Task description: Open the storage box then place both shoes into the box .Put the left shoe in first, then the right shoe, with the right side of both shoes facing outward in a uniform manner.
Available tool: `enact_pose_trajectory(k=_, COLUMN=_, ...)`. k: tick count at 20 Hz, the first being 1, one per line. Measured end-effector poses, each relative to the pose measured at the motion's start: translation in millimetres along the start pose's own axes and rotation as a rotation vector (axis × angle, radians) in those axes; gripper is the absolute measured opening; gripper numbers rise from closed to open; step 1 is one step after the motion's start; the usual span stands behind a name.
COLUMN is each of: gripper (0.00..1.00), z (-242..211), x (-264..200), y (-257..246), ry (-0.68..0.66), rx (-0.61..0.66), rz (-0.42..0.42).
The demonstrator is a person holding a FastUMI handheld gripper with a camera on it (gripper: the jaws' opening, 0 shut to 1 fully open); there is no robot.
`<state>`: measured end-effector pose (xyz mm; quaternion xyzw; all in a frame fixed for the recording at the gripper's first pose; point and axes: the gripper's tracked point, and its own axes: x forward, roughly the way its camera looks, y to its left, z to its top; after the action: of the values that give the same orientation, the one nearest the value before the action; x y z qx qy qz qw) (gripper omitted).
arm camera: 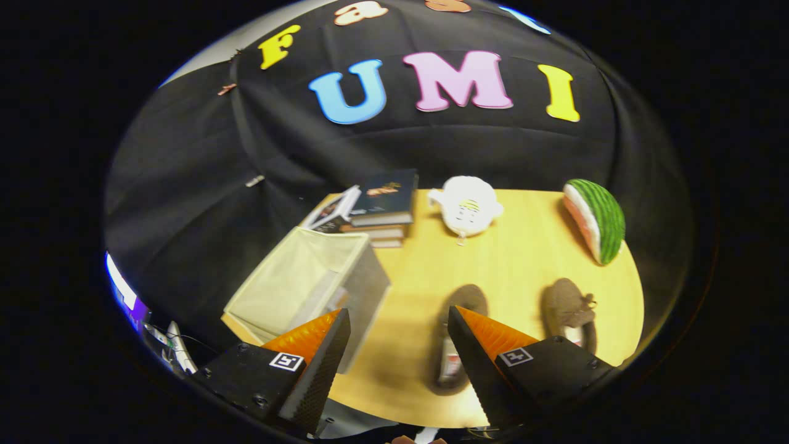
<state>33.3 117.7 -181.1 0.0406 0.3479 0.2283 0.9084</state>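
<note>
Your claw [399,320] hangs wide open and empty above the tabletop's [524,259] near edge; storage box [308,287] sits at the left edge, both shoes [459,345] [570,311] just ahead.

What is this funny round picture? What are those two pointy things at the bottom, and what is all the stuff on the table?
The picture comes from a little camera riding on a hand-held grabbing tool, so it looks bent and round, like through a fish's eye. The two pointy things are the tool's jaws. The gripper is open and holds nothing.

On the wooden table is an open storage box just ahead of one jaw. Two brown shoes lie side by side: one shoe partly behind the other jaw, the second shoe further out beyond it. Farther back are a stack of books, a white teapot and a toy watermelon slice. The shoes are meant to go into the box.
</note>
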Motion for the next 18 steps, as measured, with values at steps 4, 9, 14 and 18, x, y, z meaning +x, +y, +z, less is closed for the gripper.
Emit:
enact_pose_trajectory(k=4, gripper=0.98, z=-35, x=21, y=-55, ry=0.104, rx=0.073, rz=-0.038)
enact_pose_trajectory(k=9, gripper=0.98, z=-62, x=47, y=-93, ry=0.151, rx=0.006, rz=-0.006)
enact_pose_trajectory(k=14, gripper=0.99, z=-76, x=78, y=-101, ry=0.159, rx=-0.096, rz=0.008)
enact_pose_trajectory(k=18, gripper=0.99, z=-90, x=93, y=-94, ry=0.193, rx=-0.101, rz=0.023)
